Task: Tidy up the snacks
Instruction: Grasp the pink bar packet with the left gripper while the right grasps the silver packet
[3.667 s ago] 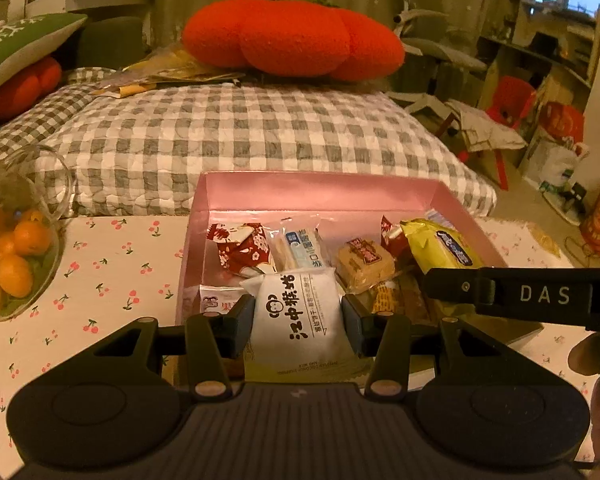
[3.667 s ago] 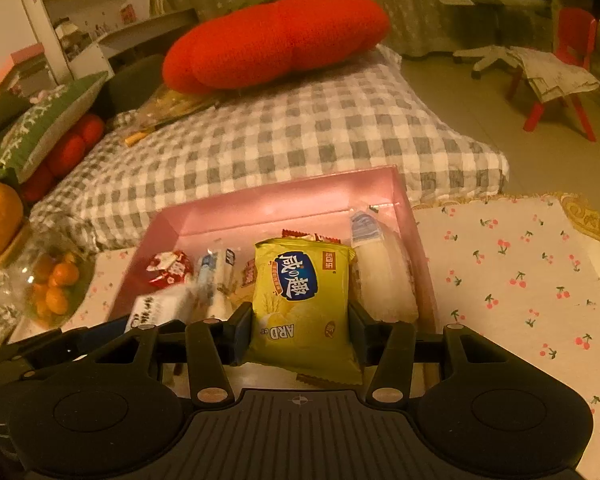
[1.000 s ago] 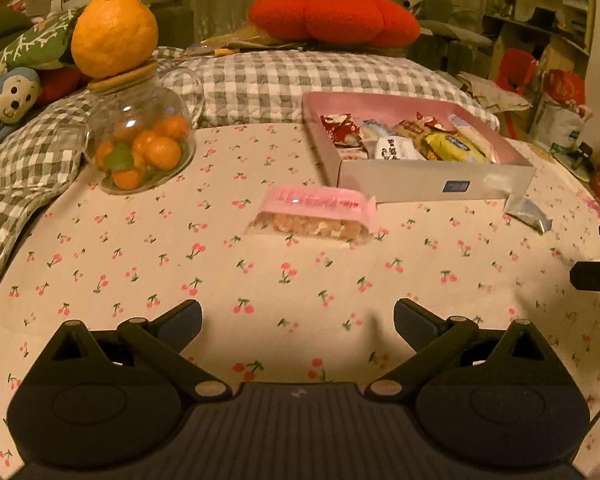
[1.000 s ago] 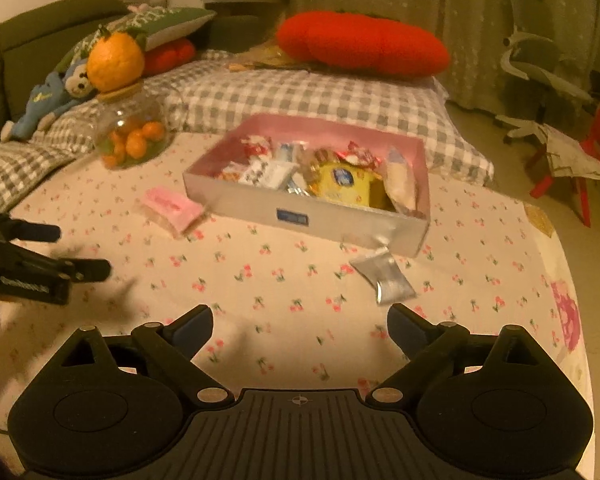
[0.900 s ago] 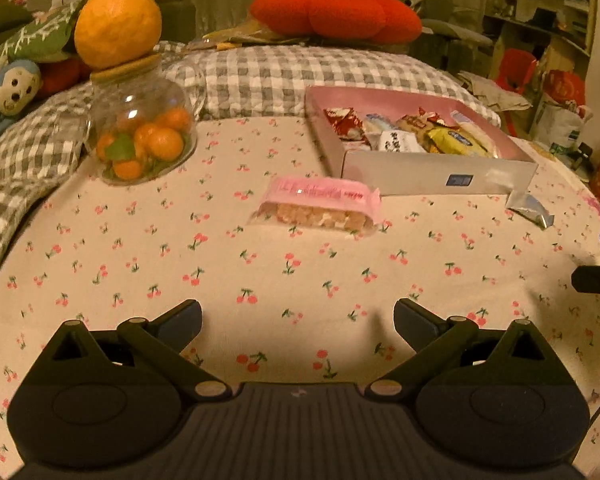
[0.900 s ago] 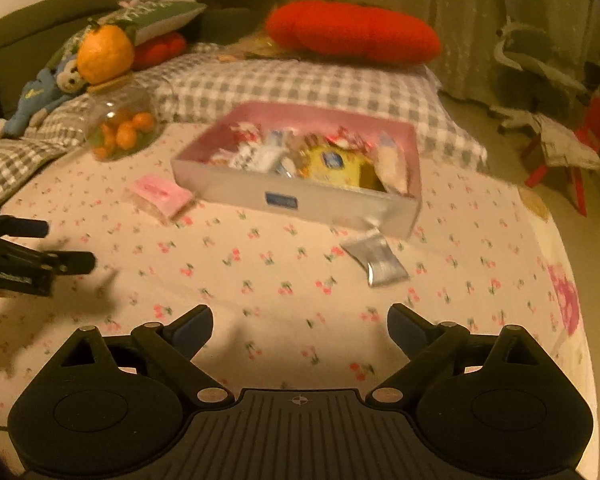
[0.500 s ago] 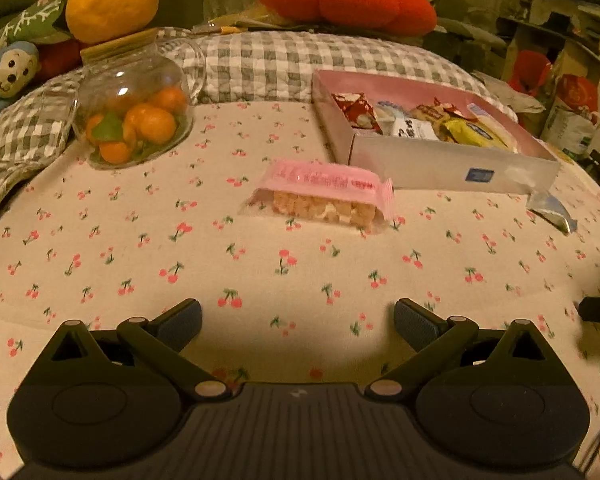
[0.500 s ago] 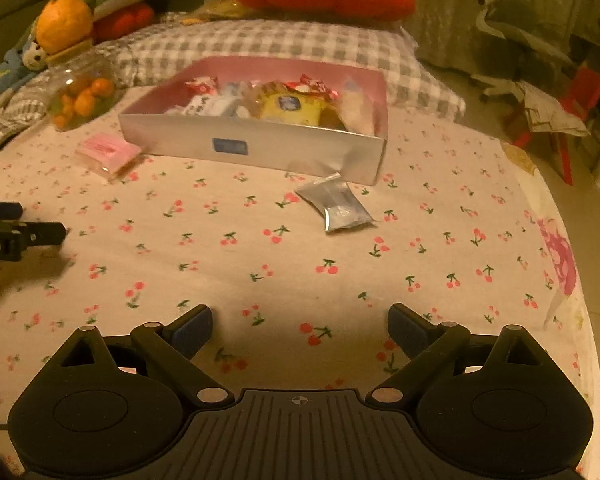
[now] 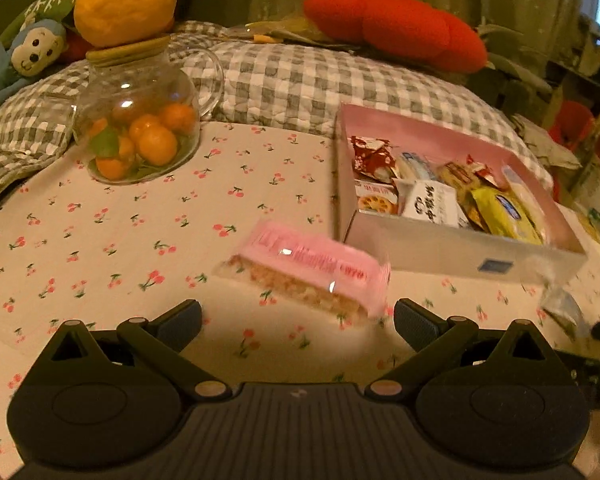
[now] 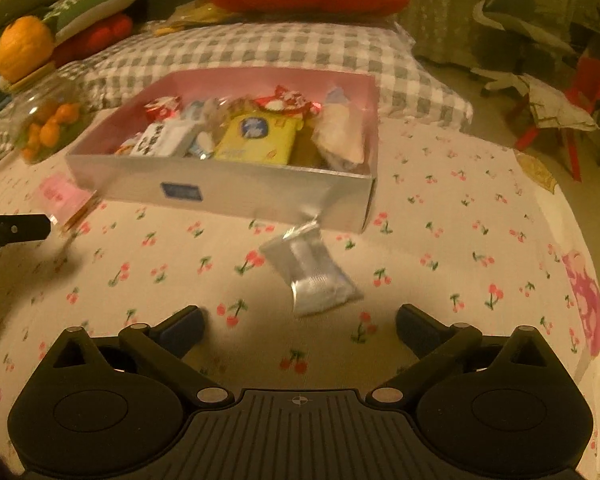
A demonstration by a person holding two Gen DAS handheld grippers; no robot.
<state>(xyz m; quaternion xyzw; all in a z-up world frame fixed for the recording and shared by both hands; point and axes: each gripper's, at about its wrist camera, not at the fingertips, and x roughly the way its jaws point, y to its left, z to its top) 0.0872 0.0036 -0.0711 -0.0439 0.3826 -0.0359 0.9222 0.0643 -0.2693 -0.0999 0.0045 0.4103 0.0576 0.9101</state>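
A pink snack bar packet lies on the cherry-print cloth just beyond my open, empty left gripper; it also shows in the right wrist view. A silver snack packet lies just ahead of my open, empty right gripper, and at the right edge of the left view. The pink-lined box holds several snacks, among them a yellow packet and a white one.
A glass jar of small oranges topped by a big orange stands at the left. A checked cushion and red pillow lie behind the box. The table edge curves at the right.
Both grippers have let go of their snacks into the box, pulled back open, and now moved forward: the left close to the pink bar, the right close to the silver packet.
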